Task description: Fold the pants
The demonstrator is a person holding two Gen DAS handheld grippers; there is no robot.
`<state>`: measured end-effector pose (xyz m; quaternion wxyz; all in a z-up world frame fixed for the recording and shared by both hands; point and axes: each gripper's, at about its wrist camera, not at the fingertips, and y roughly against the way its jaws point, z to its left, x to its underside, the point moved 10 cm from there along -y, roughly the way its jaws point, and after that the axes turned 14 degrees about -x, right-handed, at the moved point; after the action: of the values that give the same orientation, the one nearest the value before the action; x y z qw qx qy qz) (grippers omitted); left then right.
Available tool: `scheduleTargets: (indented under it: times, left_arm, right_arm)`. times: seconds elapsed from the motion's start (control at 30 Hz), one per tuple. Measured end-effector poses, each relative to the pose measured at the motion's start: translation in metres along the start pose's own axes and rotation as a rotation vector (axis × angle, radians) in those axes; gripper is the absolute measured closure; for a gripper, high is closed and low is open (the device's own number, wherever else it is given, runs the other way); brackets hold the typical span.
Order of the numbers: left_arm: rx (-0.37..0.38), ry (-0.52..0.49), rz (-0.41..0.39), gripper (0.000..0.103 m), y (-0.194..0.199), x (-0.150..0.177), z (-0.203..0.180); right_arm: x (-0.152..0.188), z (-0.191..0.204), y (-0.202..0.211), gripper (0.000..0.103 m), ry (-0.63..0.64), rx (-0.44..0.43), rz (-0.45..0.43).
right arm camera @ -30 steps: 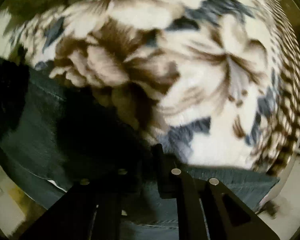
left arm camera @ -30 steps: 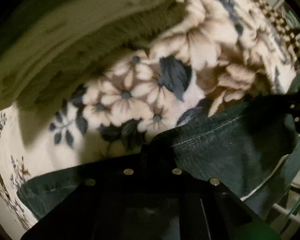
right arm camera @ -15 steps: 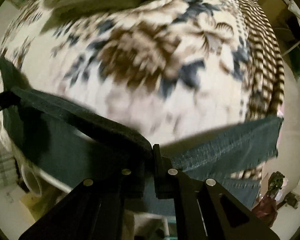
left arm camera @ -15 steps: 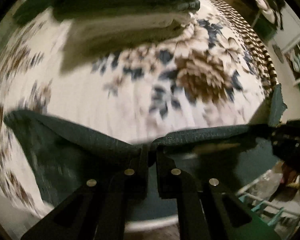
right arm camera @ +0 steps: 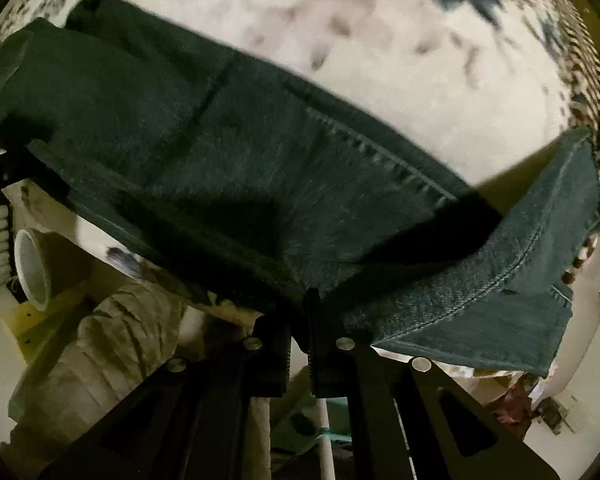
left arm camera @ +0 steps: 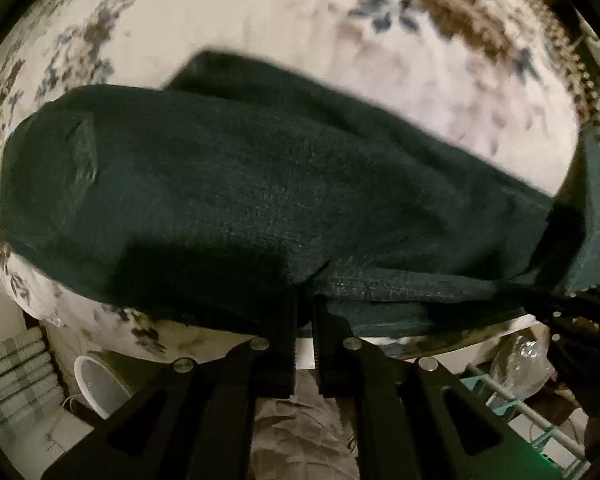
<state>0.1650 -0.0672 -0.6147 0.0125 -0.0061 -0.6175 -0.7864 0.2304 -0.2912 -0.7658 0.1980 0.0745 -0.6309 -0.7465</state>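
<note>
Dark denim pants (left arm camera: 260,184) cover the frame's middle over a floral blanket (left arm camera: 340,12). The left gripper (left arm camera: 305,312) and right gripper (right arm camera: 305,304) each pinch the blurred, seemingly doubled hem at lower centre.

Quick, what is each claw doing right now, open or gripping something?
Left claw: shut on the dark green denim pants.
Right claw: shut on the same pants' edge.

Pants (left arm camera: 260,184) on blanket (left arm camera: 300,20), near edge folded over; tub (left arm camera: 96,380) below, left; left gripper (left arm camera: 305,308), right gripper (right arm camera: 306,304) at near edge.
</note>
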Motion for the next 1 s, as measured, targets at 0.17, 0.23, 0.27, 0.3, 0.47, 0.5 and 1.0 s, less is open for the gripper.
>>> scheduleTargets:
  times: [0.17, 0.23, 0.27, 0.3, 0.47, 0.5, 1.0]
  left_arm:
    - [0.003, 0.056, 0.067, 0.090, 0.007, 0.019, 0.005]
    - [0.040, 0.084, 0.054, 0.062, 0.021, 0.021, 0.003]
    - [0.047, 0.088, 0.043, 0.058, 0.031, 0.020, 0.000]
    - [0.047, 0.089, 0.030, 0.051, 0.037, 0.016, -0.003]
    - [0.007, 0.048, -0.154, 0.032, 0.080, -0.036, -0.041]
    - [0.001, 0.034, -0.173, 0.032, 0.083, -0.049, -0.045]
    - [-0.069, -0.071, -0.170, 0.032, 0.054, -0.142, -0.128]
  right_arm:
    - [-0.011, -0.006, -0.011, 0.047, -0.109, -0.141, 0.009]
    - [-0.008, -0.008, 0.001, 0.032, -0.156, -0.201, -0.019]
    - [-0.004, -0.013, 0.013, 0.030, -0.200, -0.231, -0.045]
    - [-0.002, -0.016, 0.022, 0.025, -0.232, -0.247, -0.071]
    - [0.001, -0.084, 0.071, 0.022, -0.482, -0.239, -0.248]
    - [-0.001, -0.103, 0.077, 0.022, -0.533, -0.224, -0.280]
    - [-0.035, -0.283, 0.043, 0.071, -0.960, -0.081, -0.358]
